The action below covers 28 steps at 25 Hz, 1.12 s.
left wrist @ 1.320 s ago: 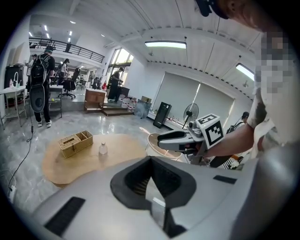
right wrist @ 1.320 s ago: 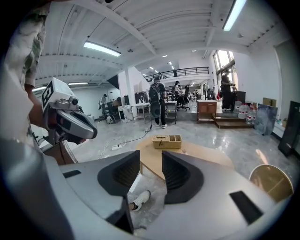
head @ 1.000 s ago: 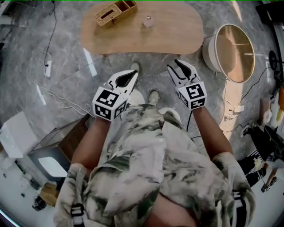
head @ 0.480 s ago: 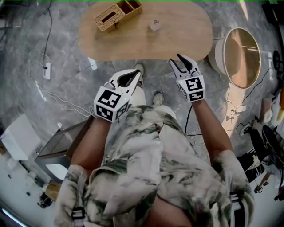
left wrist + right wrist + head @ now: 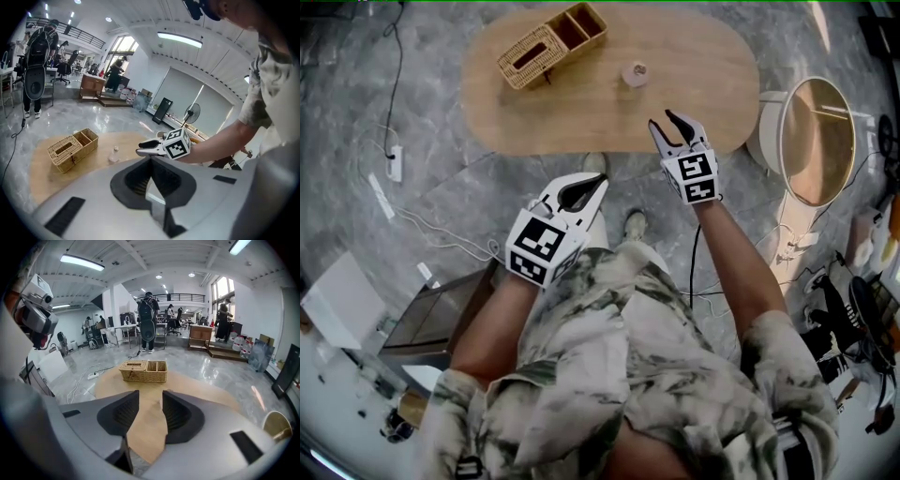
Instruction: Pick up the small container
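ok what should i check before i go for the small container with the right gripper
1. Right gripper jaws apart: ok. They are opening, with only bare table between them.
2. Small container free to grab: ok. It stands alone on the table, apart from the basket.
3. Container lined up between the right jaws: not ok. The right gripper view shows the basket ahead and no container between the jaws.
4. Right gripper close to the container: not ok. It is by the table's near edge, short of the container.
5. Left gripper out of the way: ok. It is shut, empty and back off the table.
6. Container's lid on tight: cannot tell.
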Available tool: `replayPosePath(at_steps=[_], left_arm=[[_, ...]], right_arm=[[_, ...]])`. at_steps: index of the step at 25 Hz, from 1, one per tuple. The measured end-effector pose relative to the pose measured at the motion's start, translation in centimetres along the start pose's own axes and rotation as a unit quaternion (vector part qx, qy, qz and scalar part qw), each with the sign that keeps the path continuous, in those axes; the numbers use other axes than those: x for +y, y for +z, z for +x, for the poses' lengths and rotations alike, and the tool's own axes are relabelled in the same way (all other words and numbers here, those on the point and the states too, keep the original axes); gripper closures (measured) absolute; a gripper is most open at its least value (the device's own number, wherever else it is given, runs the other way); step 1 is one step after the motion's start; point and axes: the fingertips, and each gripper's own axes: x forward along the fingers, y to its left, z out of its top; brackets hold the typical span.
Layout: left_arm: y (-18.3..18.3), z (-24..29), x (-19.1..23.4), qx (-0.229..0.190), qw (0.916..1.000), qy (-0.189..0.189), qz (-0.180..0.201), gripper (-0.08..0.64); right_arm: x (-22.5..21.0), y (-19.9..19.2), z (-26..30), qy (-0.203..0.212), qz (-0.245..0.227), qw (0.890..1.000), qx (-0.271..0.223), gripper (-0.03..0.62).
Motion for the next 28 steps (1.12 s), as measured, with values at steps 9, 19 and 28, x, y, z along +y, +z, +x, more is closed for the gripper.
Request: replayPosePath(at_steps=[9,19,28], left_arm=[[-1.0,1.8,3.5,0.015,0.9997,-0.013,-0.016,0.538],[-1.5,3.3,6.7,0.029,0.9994,-0.012,-0.015,0.538],[-2.6,4.5,8.5,0.042,0.9984,-0.015,-0.033,0.538]], right_arm=[[-3.1,-2.3,7.8,-0.017,0.031,0.999,0.029,0.381],[-5.4,-3.8,14.1,-0.027,0.056,0.997,0.046,0.370],[-7.4,-4.5,18.8,-0.041,0.077,0.995,0.051,0.367]])
